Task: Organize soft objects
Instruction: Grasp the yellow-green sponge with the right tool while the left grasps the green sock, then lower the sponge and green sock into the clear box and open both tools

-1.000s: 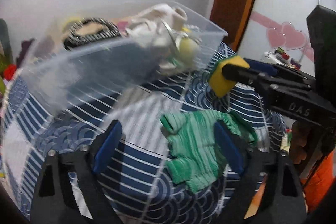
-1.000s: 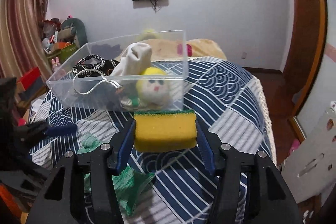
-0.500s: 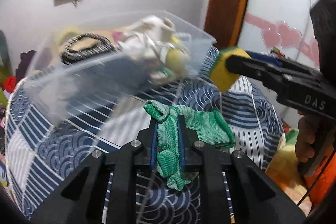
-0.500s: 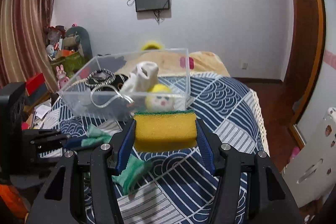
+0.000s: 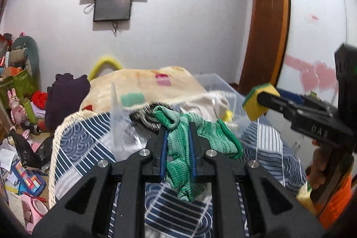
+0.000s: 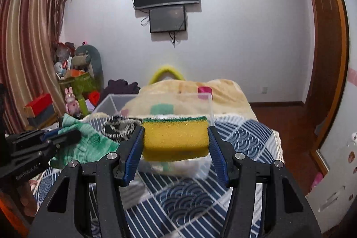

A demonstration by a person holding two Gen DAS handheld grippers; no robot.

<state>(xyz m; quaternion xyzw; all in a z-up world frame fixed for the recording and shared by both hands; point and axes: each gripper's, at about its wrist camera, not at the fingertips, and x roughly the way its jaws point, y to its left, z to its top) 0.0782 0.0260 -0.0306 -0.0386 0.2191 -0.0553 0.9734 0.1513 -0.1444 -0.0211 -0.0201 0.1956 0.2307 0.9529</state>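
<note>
My left gripper (image 5: 177, 144) is shut on a green knit cloth (image 5: 180, 155) and holds it in the air above the bed, in front of a clear plastic bin (image 5: 214, 79). The cloth also shows at the left of the right wrist view (image 6: 89, 144). My right gripper (image 6: 175, 142) is shut on a yellow sponge with a green scrub top (image 6: 175, 137), held level just in front of the bin (image 6: 209, 99). The sponge shows at the right of the left wrist view (image 5: 254, 106). The bin holds a white sock (image 5: 212, 102), a striped black-and-white item (image 6: 118, 126) and other soft things.
The bed has a blue and white patterned cover (image 6: 241, 137) with a cream blanket (image 6: 223, 90) at its far end. Clutter lies on the floor at the left (image 5: 20, 166). A wooden door frame (image 6: 330, 59) stands at the right.
My left gripper closed on the green cloth and lifted it off the bed. Both grippers rose, so the bin now sits lower and farther in view. The sponge stayed gripped.
</note>
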